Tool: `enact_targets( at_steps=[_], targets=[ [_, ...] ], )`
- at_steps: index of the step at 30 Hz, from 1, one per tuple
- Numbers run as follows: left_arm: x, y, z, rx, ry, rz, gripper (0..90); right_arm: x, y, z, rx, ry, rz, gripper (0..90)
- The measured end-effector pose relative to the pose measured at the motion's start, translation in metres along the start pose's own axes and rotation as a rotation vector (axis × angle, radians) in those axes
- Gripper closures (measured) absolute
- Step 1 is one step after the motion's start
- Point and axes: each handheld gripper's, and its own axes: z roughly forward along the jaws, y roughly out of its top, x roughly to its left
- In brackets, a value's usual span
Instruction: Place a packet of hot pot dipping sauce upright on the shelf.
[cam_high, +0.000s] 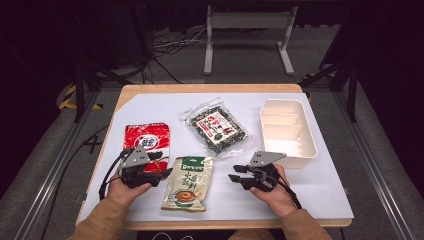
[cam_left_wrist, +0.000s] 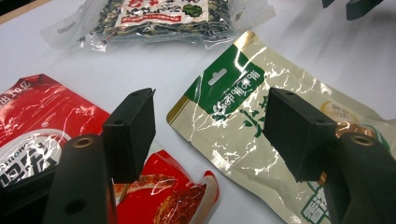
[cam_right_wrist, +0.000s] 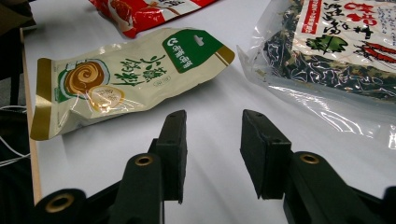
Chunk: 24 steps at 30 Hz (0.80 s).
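A cream and green pouch (cam_high: 187, 182) (cam_left_wrist: 243, 116) (cam_right_wrist: 126, 79) lies flat at the table's front middle. A red snack bag (cam_high: 147, 140) (cam_left_wrist: 42, 121) (cam_right_wrist: 140, 9) lies to its left. A clear bag of dark dried food (cam_high: 217, 125) (cam_left_wrist: 159, 16) (cam_right_wrist: 341, 46) lies farther back. My left gripper (cam_high: 164, 172) (cam_left_wrist: 210, 107) is open at the pouch's upper left corner, its jaws standing over that corner and the red bag's edge, gripping nothing. My right gripper (cam_high: 234, 173) (cam_right_wrist: 214, 130) is open over bare white sheet right of the pouch, its jaws pointing at it.
A white plastic bin (cam_high: 287, 132) with inner dividers stands at the back right. A white sheet (cam_high: 320, 185) covers the wooden table. Beyond the far edge are a metal stand (cam_high: 247, 35) and cables on the floor.
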Motion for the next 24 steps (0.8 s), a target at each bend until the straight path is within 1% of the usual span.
enact_targets(
  at_steps=[2,3,5,6,9,12,14,15,16,17,19,21,24],
  targets=[
    [0.002,0.000,-0.002,-0.016,-0.011,-0.024,34.5,0.000,0.001,-0.001,0.001,-0.006,-0.002,60.8],
    [0.002,0.000,-0.002,-0.016,-0.011,-0.024,34.5,0.000,0.002,-0.002,0.000,-0.008,-0.003,60.7],
    [0.005,-0.001,-0.005,-0.048,-0.030,-0.046,34.6,0.000,0.003,-0.004,-0.009,-0.017,-0.002,59.9],
    [0.006,-0.001,-0.007,-0.066,-0.031,-0.052,34.5,0.000,0.003,-0.005,-0.011,-0.022,-0.001,59.6],
    [0.007,-0.002,-0.008,-0.075,-0.030,-0.049,34.5,0.000,0.004,-0.006,-0.018,-0.029,0.003,58.7],
    [0.007,-0.004,-0.009,-0.066,-0.022,-0.049,34.3,0.000,0.006,-0.006,-0.019,-0.032,0.004,55.5],
    [0.006,-0.004,-0.011,-0.071,-0.019,-0.062,34.0,0.003,0.012,-0.005,-0.013,-0.019,-0.005,51.9],
    [0.007,-0.005,-0.012,-0.073,-0.018,-0.060,34.0,0.004,0.015,-0.003,-0.006,-0.011,-0.010,51.2],
    [0.007,-0.005,-0.012,-0.073,-0.018,-0.060,33.9,0.004,0.015,-0.003,-0.006,-0.011,-0.010,51.2],
    [0.007,-0.006,-0.013,-0.080,-0.021,-0.075,33.9,0.006,0.018,-0.002,0.002,-0.004,-0.016,50.9],
    [0.008,-0.007,-0.015,-0.083,-0.018,-0.087,33.9,0.009,0.026,0.002,0.017,0.003,-0.026,50.4],
    [0.008,-0.007,-0.017,-0.087,-0.011,-0.097,33.8,0.010,0.031,0.004,0.018,0.013,-0.029,50.5],
    [0.009,-0.008,-0.018,-0.094,-0.006,-0.096,33.7,0.010,0.037,0.006,0.021,0.019,-0.031,50.2]
  ],
)
